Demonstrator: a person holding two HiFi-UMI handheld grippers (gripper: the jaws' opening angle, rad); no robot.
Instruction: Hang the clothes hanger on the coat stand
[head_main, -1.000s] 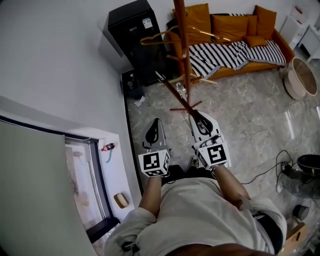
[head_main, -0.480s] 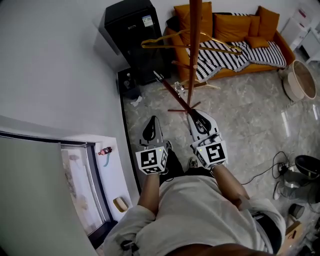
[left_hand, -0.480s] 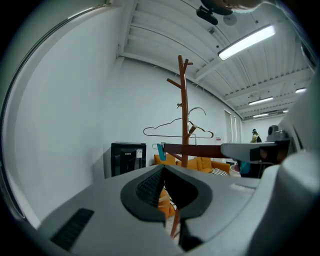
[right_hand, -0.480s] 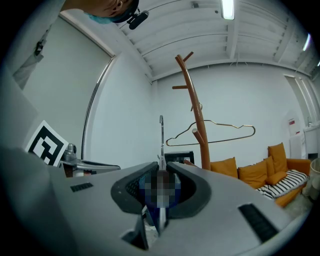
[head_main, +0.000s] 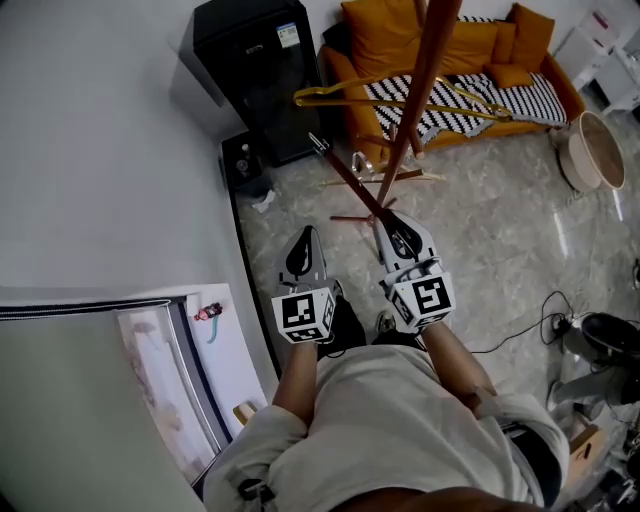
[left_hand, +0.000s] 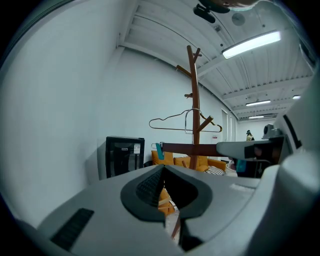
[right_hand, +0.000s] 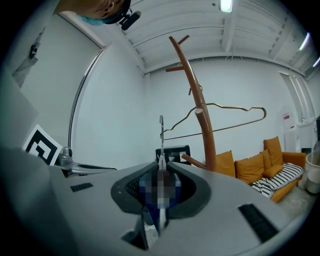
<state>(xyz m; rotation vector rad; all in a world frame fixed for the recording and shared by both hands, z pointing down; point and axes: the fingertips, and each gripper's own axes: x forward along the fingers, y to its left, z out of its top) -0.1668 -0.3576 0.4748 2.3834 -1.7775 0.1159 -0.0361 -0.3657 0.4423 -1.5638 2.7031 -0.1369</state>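
Obs.: right gripper (head_main: 388, 222) is clamped on the clothes hanger (head_main: 348, 172), low in front of the person, well below the pegs. The dark wooden bar sticks out ahead and to the left, and its metal hook (right_hand: 161, 131) stands up between the closed jaws. Left gripper (head_main: 306, 238) is beside it, jaws together on nothing, touching nothing. Coat stand (head_main: 415, 90) rises just ahead, and a wire hanger (head_main: 335, 94) already hangs from it. Risks, as I judge them: the long bar passes close to the pole, so a lift or turn could knock it against the stand or sweep the wire hanger off its peg. The grip sits near the hook, leaving the bar's weight out to one side, so the hanger may swivel in the jaws and present the hook crooked. A missed peg would drop it. The stand looks free-standing, and a hard push could rock it with the left gripper idle.
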